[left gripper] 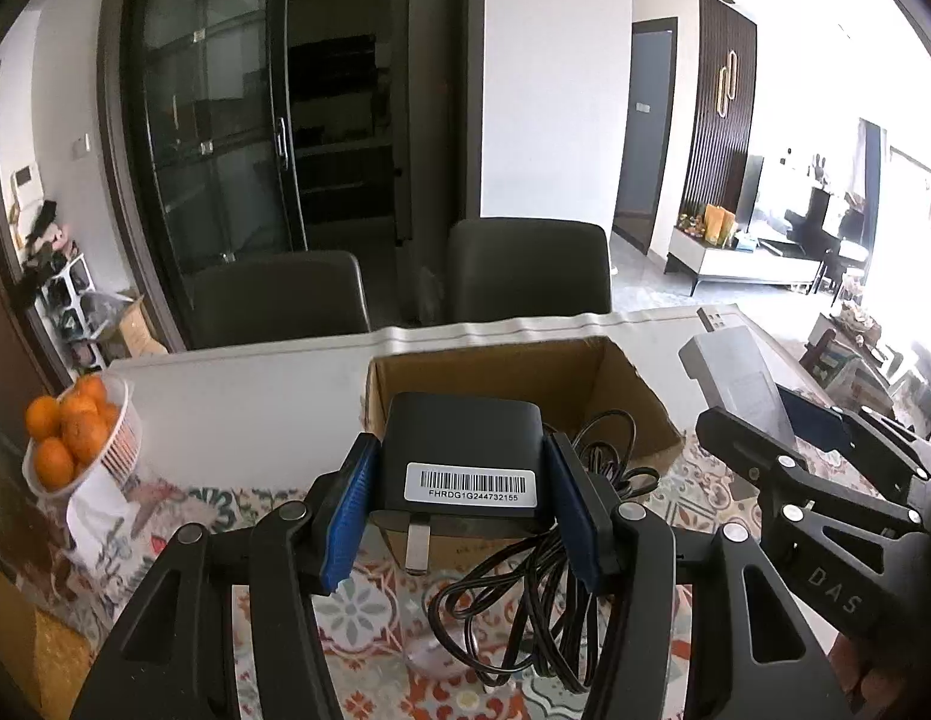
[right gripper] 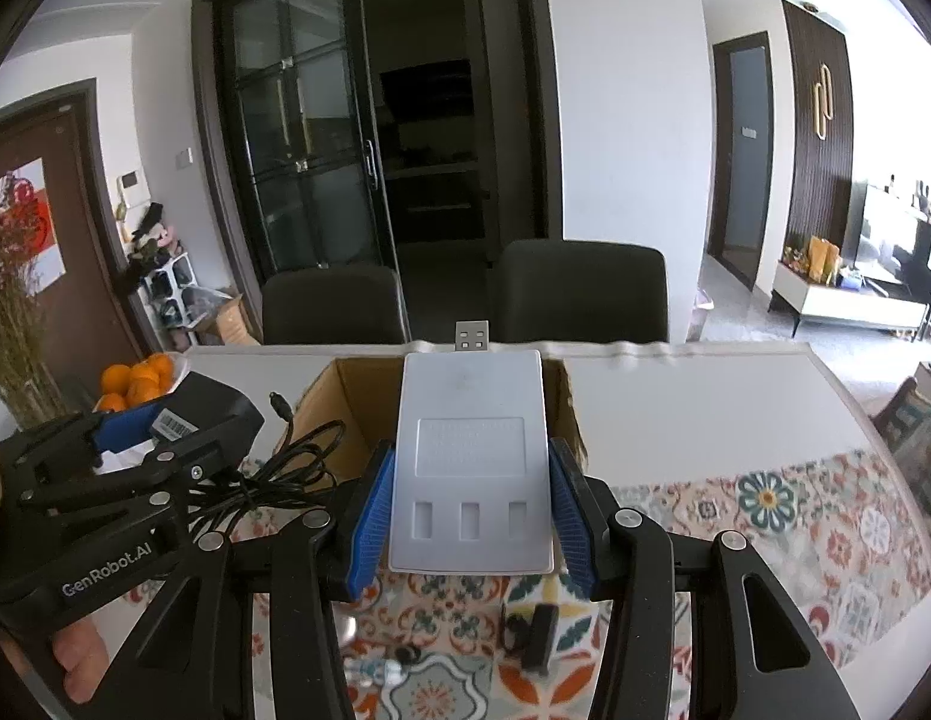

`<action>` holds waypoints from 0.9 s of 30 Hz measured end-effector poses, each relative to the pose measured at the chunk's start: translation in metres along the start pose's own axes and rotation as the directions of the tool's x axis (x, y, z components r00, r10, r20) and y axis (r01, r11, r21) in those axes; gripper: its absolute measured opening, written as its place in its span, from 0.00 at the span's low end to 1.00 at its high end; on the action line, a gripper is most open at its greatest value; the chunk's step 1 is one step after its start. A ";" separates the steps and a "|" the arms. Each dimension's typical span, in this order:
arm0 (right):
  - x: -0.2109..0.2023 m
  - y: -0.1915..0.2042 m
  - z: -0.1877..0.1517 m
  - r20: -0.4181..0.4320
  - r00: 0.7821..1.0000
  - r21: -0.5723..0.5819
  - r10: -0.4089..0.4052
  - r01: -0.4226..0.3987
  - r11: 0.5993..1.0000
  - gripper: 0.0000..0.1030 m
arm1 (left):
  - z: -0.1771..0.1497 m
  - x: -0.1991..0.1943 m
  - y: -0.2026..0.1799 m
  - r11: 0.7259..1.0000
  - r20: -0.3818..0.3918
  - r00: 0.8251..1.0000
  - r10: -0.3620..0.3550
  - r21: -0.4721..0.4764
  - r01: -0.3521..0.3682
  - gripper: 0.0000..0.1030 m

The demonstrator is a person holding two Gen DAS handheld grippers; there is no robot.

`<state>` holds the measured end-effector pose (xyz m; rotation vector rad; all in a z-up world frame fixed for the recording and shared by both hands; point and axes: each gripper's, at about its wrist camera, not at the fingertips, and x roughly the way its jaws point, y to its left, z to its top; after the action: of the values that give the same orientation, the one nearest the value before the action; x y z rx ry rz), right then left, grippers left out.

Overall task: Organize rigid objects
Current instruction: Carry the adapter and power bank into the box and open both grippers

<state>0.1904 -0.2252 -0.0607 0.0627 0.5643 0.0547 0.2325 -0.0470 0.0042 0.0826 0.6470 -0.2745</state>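
We have the left gripper [left gripper: 462, 501] clamped on the black adapter [left gripper: 465, 456] and the right gripper [right gripper: 472, 507] clamped on the white device [right gripper: 472, 456]; the cardboard box [left gripper: 639, 402] just ahead looks empty; both drops remain.

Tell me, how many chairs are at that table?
2. Both dark chairs stand at the table's far side, backs showing above its edge: the left chair before the glass door, the right chair before the white wall. More may sit out of view.

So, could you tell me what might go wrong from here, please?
1. The adapter's cable dangles loose from the left gripper and could snag the box edge.
2. The right gripper grips the white device near one end only; it might pivot or slip.
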 end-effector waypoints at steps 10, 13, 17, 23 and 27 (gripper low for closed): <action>0.042 -0.007 0.033 -0.038 0.999 -0.029 0.013 -0.015 0.999 0.47 | 0.034 0.042 0.007 1.000 -0.022 1.000 0.010 0.019 -0.010 0.53; 0.059 -0.008 0.040 -0.060 0.998 -0.039 0.014 -0.017 0.999 0.47 | 0.038 0.057 0.011 1.000 -0.042 0.999 0.019 0.020 -0.018 0.53; 0.085 -0.010 0.048 -0.106 0.994 -0.050 0.016 -0.022 0.998 0.47 | 0.041 0.079 0.016 1.000 -0.083 0.996 0.023 0.005 -0.022 0.53; 0.126 -0.014 0.046 -0.212 0.976 -0.049 0.047 -0.059 0.997 0.47 | 0.038 0.108 0.018 1.000 -0.149 0.989 0.019 -0.006 -0.020 0.53; 0.148 -0.019 0.041 -0.261 0.962 -0.040 0.078 -0.091 0.995 0.47 | 0.034 0.128 0.014 1.000 -0.200 0.980 0.004 -0.009 -0.006 0.53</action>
<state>0.3383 -0.2352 -0.1062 0.0296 0.8223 0.1623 0.3541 -0.0676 -0.0461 0.1040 0.8477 -0.2601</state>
